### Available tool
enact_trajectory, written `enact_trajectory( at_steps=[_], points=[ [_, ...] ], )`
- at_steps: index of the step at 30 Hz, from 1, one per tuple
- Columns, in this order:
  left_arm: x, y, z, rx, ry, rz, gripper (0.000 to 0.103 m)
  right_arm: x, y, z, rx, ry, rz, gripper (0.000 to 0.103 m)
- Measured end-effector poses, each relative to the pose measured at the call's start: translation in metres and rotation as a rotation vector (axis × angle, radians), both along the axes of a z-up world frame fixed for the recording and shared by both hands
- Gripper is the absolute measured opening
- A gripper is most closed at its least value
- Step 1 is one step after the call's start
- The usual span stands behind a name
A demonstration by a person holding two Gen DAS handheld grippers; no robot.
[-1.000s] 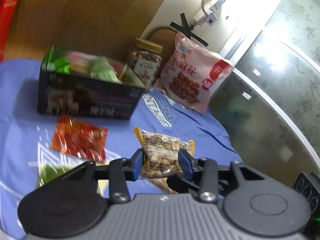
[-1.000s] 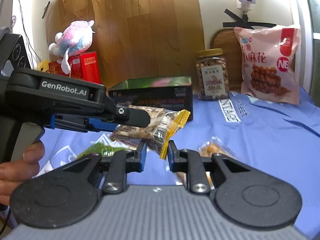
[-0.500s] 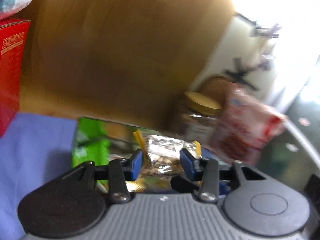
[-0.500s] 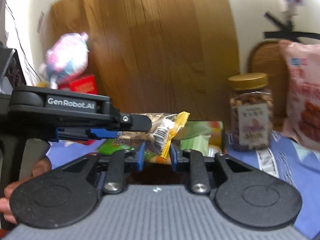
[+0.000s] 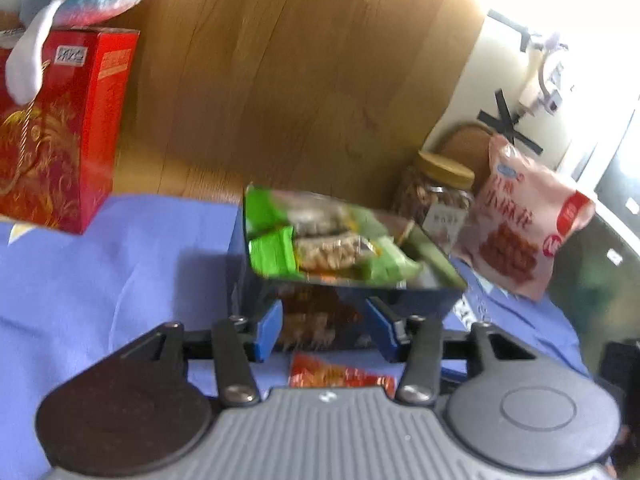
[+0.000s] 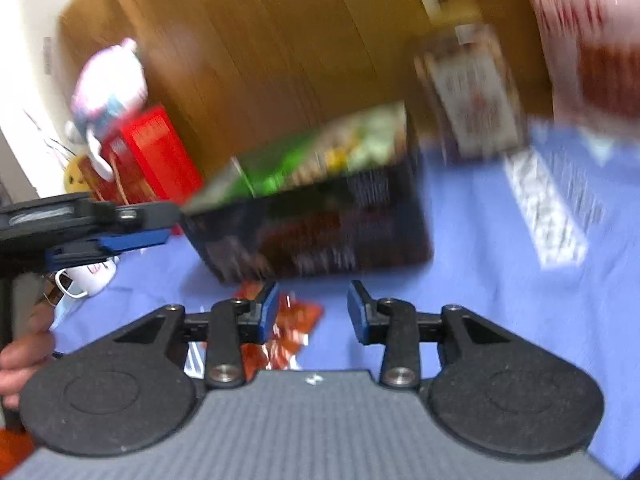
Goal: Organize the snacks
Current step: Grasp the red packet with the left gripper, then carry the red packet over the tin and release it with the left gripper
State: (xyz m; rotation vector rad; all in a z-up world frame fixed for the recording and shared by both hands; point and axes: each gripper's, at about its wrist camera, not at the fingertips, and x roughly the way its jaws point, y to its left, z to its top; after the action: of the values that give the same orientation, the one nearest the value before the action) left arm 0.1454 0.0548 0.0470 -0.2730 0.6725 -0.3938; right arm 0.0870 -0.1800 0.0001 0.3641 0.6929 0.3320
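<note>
A blue cloth (image 5: 100, 280) covers the table under a wooden wall. Nearest, the left gripper (image 5: 324, 330) hangs empty, jaws apart; the right gripper (image 6: 312, 312), jaws closing on nothing, hovers above a crinkly red snack packet (image 6: 292, 320). Beyond, the dark open snack box (image 5: 416, 304) now holds the clear peanut packet (image 5: 332, 250) the left jaws carried a second ago. Risk: these fast swings could clip the box's rim.

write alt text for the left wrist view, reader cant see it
An empty left gripper with blue fingertips faces a dark box filled with green and clear snack packets, on a blue cloth. A red packet lies just below the gripper; a red carton, a nut jar and a pink bag stand behind.
</note>
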Motion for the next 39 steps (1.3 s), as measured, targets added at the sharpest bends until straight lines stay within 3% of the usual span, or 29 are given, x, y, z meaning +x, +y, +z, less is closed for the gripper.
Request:
enact_trajectory(
  at_steps=[3,7,9,12,17,19,21,23,30,32,34,39],
  points=[
    [0.001,-0.003,-0.016,0.009,0.058,-0.017,0.046,0.005,0.001,-0.011,0.087,0.070,-0.004,0.039],
    [0.015,-0.003,-0.054,-0.024,0.215,-0.022,0.047,0.005,0.004,-0.014,0.146,0.106,-0.026,0.034],
    [0.012,-0.002,-0.060,-0.063,0.195,-0.019,0.051,0.008,0.008,-0.016,0.173,0.128,-0.015,0.029],
    [0.005,-0.009,-0.062,-0.047,0.186,-0.017,0.051,0.008,0.017,-0.014,0.149,0.121,0.003,0.029],
    [-0.008,-0.017,-0.061,-0.036,0.188,-0.014,0.030,0.004,0.013,-0.011,0.189,0.124,-0.008,0.021],
    [-0.014,-0.014,-0.057,-0.067,0.187,-0.035,0.013,-0.004,0.012,-0.006,0.200,0.109,-0.010,0.019],
    [-0.022,-0.013,-0.052,-0.142,0.195,-0.083,0.009,-0.012,0.011,0.001,0.211,0.090,0.002,0.015],
    [-0.031,-0.018,-0.044,-0.139,0.161,-0.098,0.007,-0.019,0.014,0.006,0.209,0.081,0.005,0.014],
    [-0.047,-0.011,-0.044,-0.131,0.173,-0.117,0.013,-0.053,-0.006,0.012,0.278,0.041,-0.063,0.012],
    [-0.050,-0.007,-0.046,-0.153,0.196,-0.133,0.021,-0.066,-0.016,0.014,0.337,0.022,-0.068,0.012],
    [-0.052,-0.005,-0.047,-0.196,0.217,-0.149,0.046,-0.074,-0.030,0.015,0.428,0.015,-0.074,0.012],
    [-0.057,0.000,-0.039,-0.372,0.237,-0.251,0.056,-0.077,-0.066,0.002,0.724,0.037,-0.064,0.012]
  ],
)
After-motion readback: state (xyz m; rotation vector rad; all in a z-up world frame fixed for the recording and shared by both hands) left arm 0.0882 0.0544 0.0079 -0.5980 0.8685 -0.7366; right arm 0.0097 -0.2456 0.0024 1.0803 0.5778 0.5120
